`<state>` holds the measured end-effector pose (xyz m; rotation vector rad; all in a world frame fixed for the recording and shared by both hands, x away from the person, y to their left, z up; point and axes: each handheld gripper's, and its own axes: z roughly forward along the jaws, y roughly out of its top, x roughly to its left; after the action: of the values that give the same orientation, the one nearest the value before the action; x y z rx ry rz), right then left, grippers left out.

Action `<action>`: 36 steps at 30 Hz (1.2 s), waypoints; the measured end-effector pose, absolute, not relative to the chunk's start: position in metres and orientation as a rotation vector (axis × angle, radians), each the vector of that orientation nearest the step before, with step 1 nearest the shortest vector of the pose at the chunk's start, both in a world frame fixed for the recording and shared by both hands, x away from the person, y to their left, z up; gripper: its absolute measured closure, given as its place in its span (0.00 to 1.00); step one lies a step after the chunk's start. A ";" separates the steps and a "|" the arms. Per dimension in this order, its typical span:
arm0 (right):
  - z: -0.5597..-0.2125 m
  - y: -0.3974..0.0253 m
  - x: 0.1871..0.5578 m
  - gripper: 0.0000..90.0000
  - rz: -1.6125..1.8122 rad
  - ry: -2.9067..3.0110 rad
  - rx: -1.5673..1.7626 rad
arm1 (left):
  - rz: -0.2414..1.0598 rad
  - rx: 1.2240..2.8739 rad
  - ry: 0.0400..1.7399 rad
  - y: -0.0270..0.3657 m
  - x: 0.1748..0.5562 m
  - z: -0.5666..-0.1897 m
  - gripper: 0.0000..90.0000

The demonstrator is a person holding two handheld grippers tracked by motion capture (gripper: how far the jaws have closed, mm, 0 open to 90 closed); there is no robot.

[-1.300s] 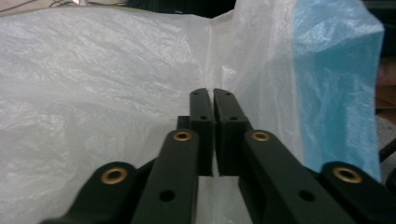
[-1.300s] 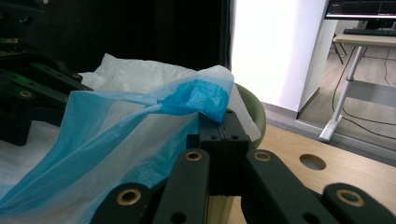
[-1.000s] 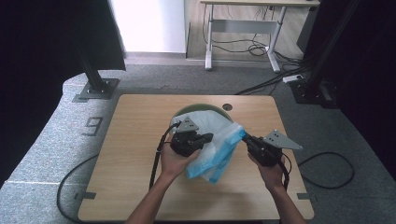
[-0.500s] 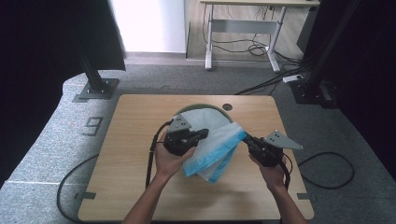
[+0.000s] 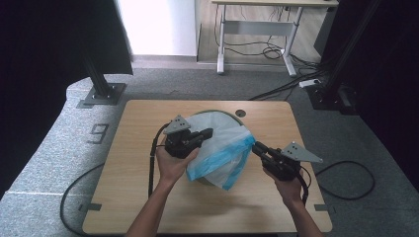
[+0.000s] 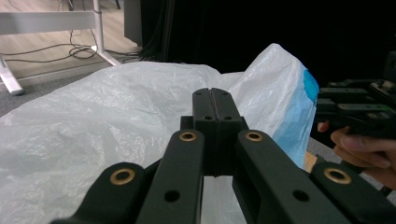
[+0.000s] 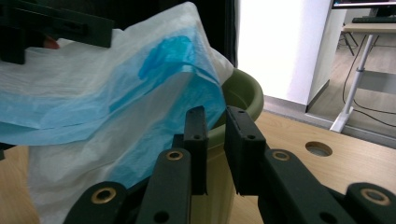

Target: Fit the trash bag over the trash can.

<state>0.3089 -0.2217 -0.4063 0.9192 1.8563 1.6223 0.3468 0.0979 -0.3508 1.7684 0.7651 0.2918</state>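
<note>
Since the white-and-blue plastic bag point(image 5: 221, 150) is draped over the olive-green bin point(image 7: 240, 95) at the centre of the wooden table point(image 5: 148, 207), the step in hand appears to be lining the bin, best done by spreading the bag mouth evenly and drawing each edge outward over the rim without tearing the film. The left gripper point(image 5: 201, 135), at 9 o'clock of the bin, has its jaws pressed together, whether on film cannot be told. The right gripper point(image 5: 258, 148), at 3 o'clock, has its jaws slightly apart, the blue edge just beside them, apparently ungripped.
</note>
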 end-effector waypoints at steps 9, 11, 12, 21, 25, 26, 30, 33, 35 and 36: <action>-0.402 -0.221 0.296 0.80 1.659 1.846 0.907 | 0.294 1.757 0.780 0.097 0.349 -0.352 1.00; -0.402 -0.220 0.293 0.80 1.669 1.860 0.899 | 0.294 1.757 0.783 0.096 0.349 -0.353 1.00; -0.402 -0.219 0.293 0.79 1.670 1.868 0.893 | 0.294 1.757 0.783 0.096 0.349 -0.353 1.00; -0.399 -0.212 0.297 0.75 1.736 1.911 0.889 | 0.289 1.768 0.787 0.091 0.351 -0.355 1.00; -0.397 -0.209 0.300 0.76 1.719 1.909 0.903 | 0.287 1.769 0.788 0.091 0.351 -0.356 1.00; -0.397 -0.209 0.301 0.77 1.715 1.905 0.913 | 0.285 1.771 0.786 0.091 0.351 -0.356 1.00; -0.397 -0.210 0.305 0.80 1.712 1.889 0.936 | 0.278 1.774 0.788 0.094 0.351 -0.356 1.00; -0.397 -0.210 0.308 0.83 1.703 1.882 0.951 | 0.268 1.762 0.794 0.098 0.351 -0.356 1.00; -0.397 -0.210 0.310 0.83 1.697 1.884 0.955 | 0.261 1.757 0.793 0.100 0.351 -0.356 1.00; -0.398 -0.210 0.311 0.83 1.698 1.882 0.960 | 0.261 1.757 0.793 0.100 0.351 -0.356 1.00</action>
<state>0.3106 -0.2097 -0.3976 0.9596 1.8825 1.6979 0.3510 0.1000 -0.3561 1.7572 0.7933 0.2609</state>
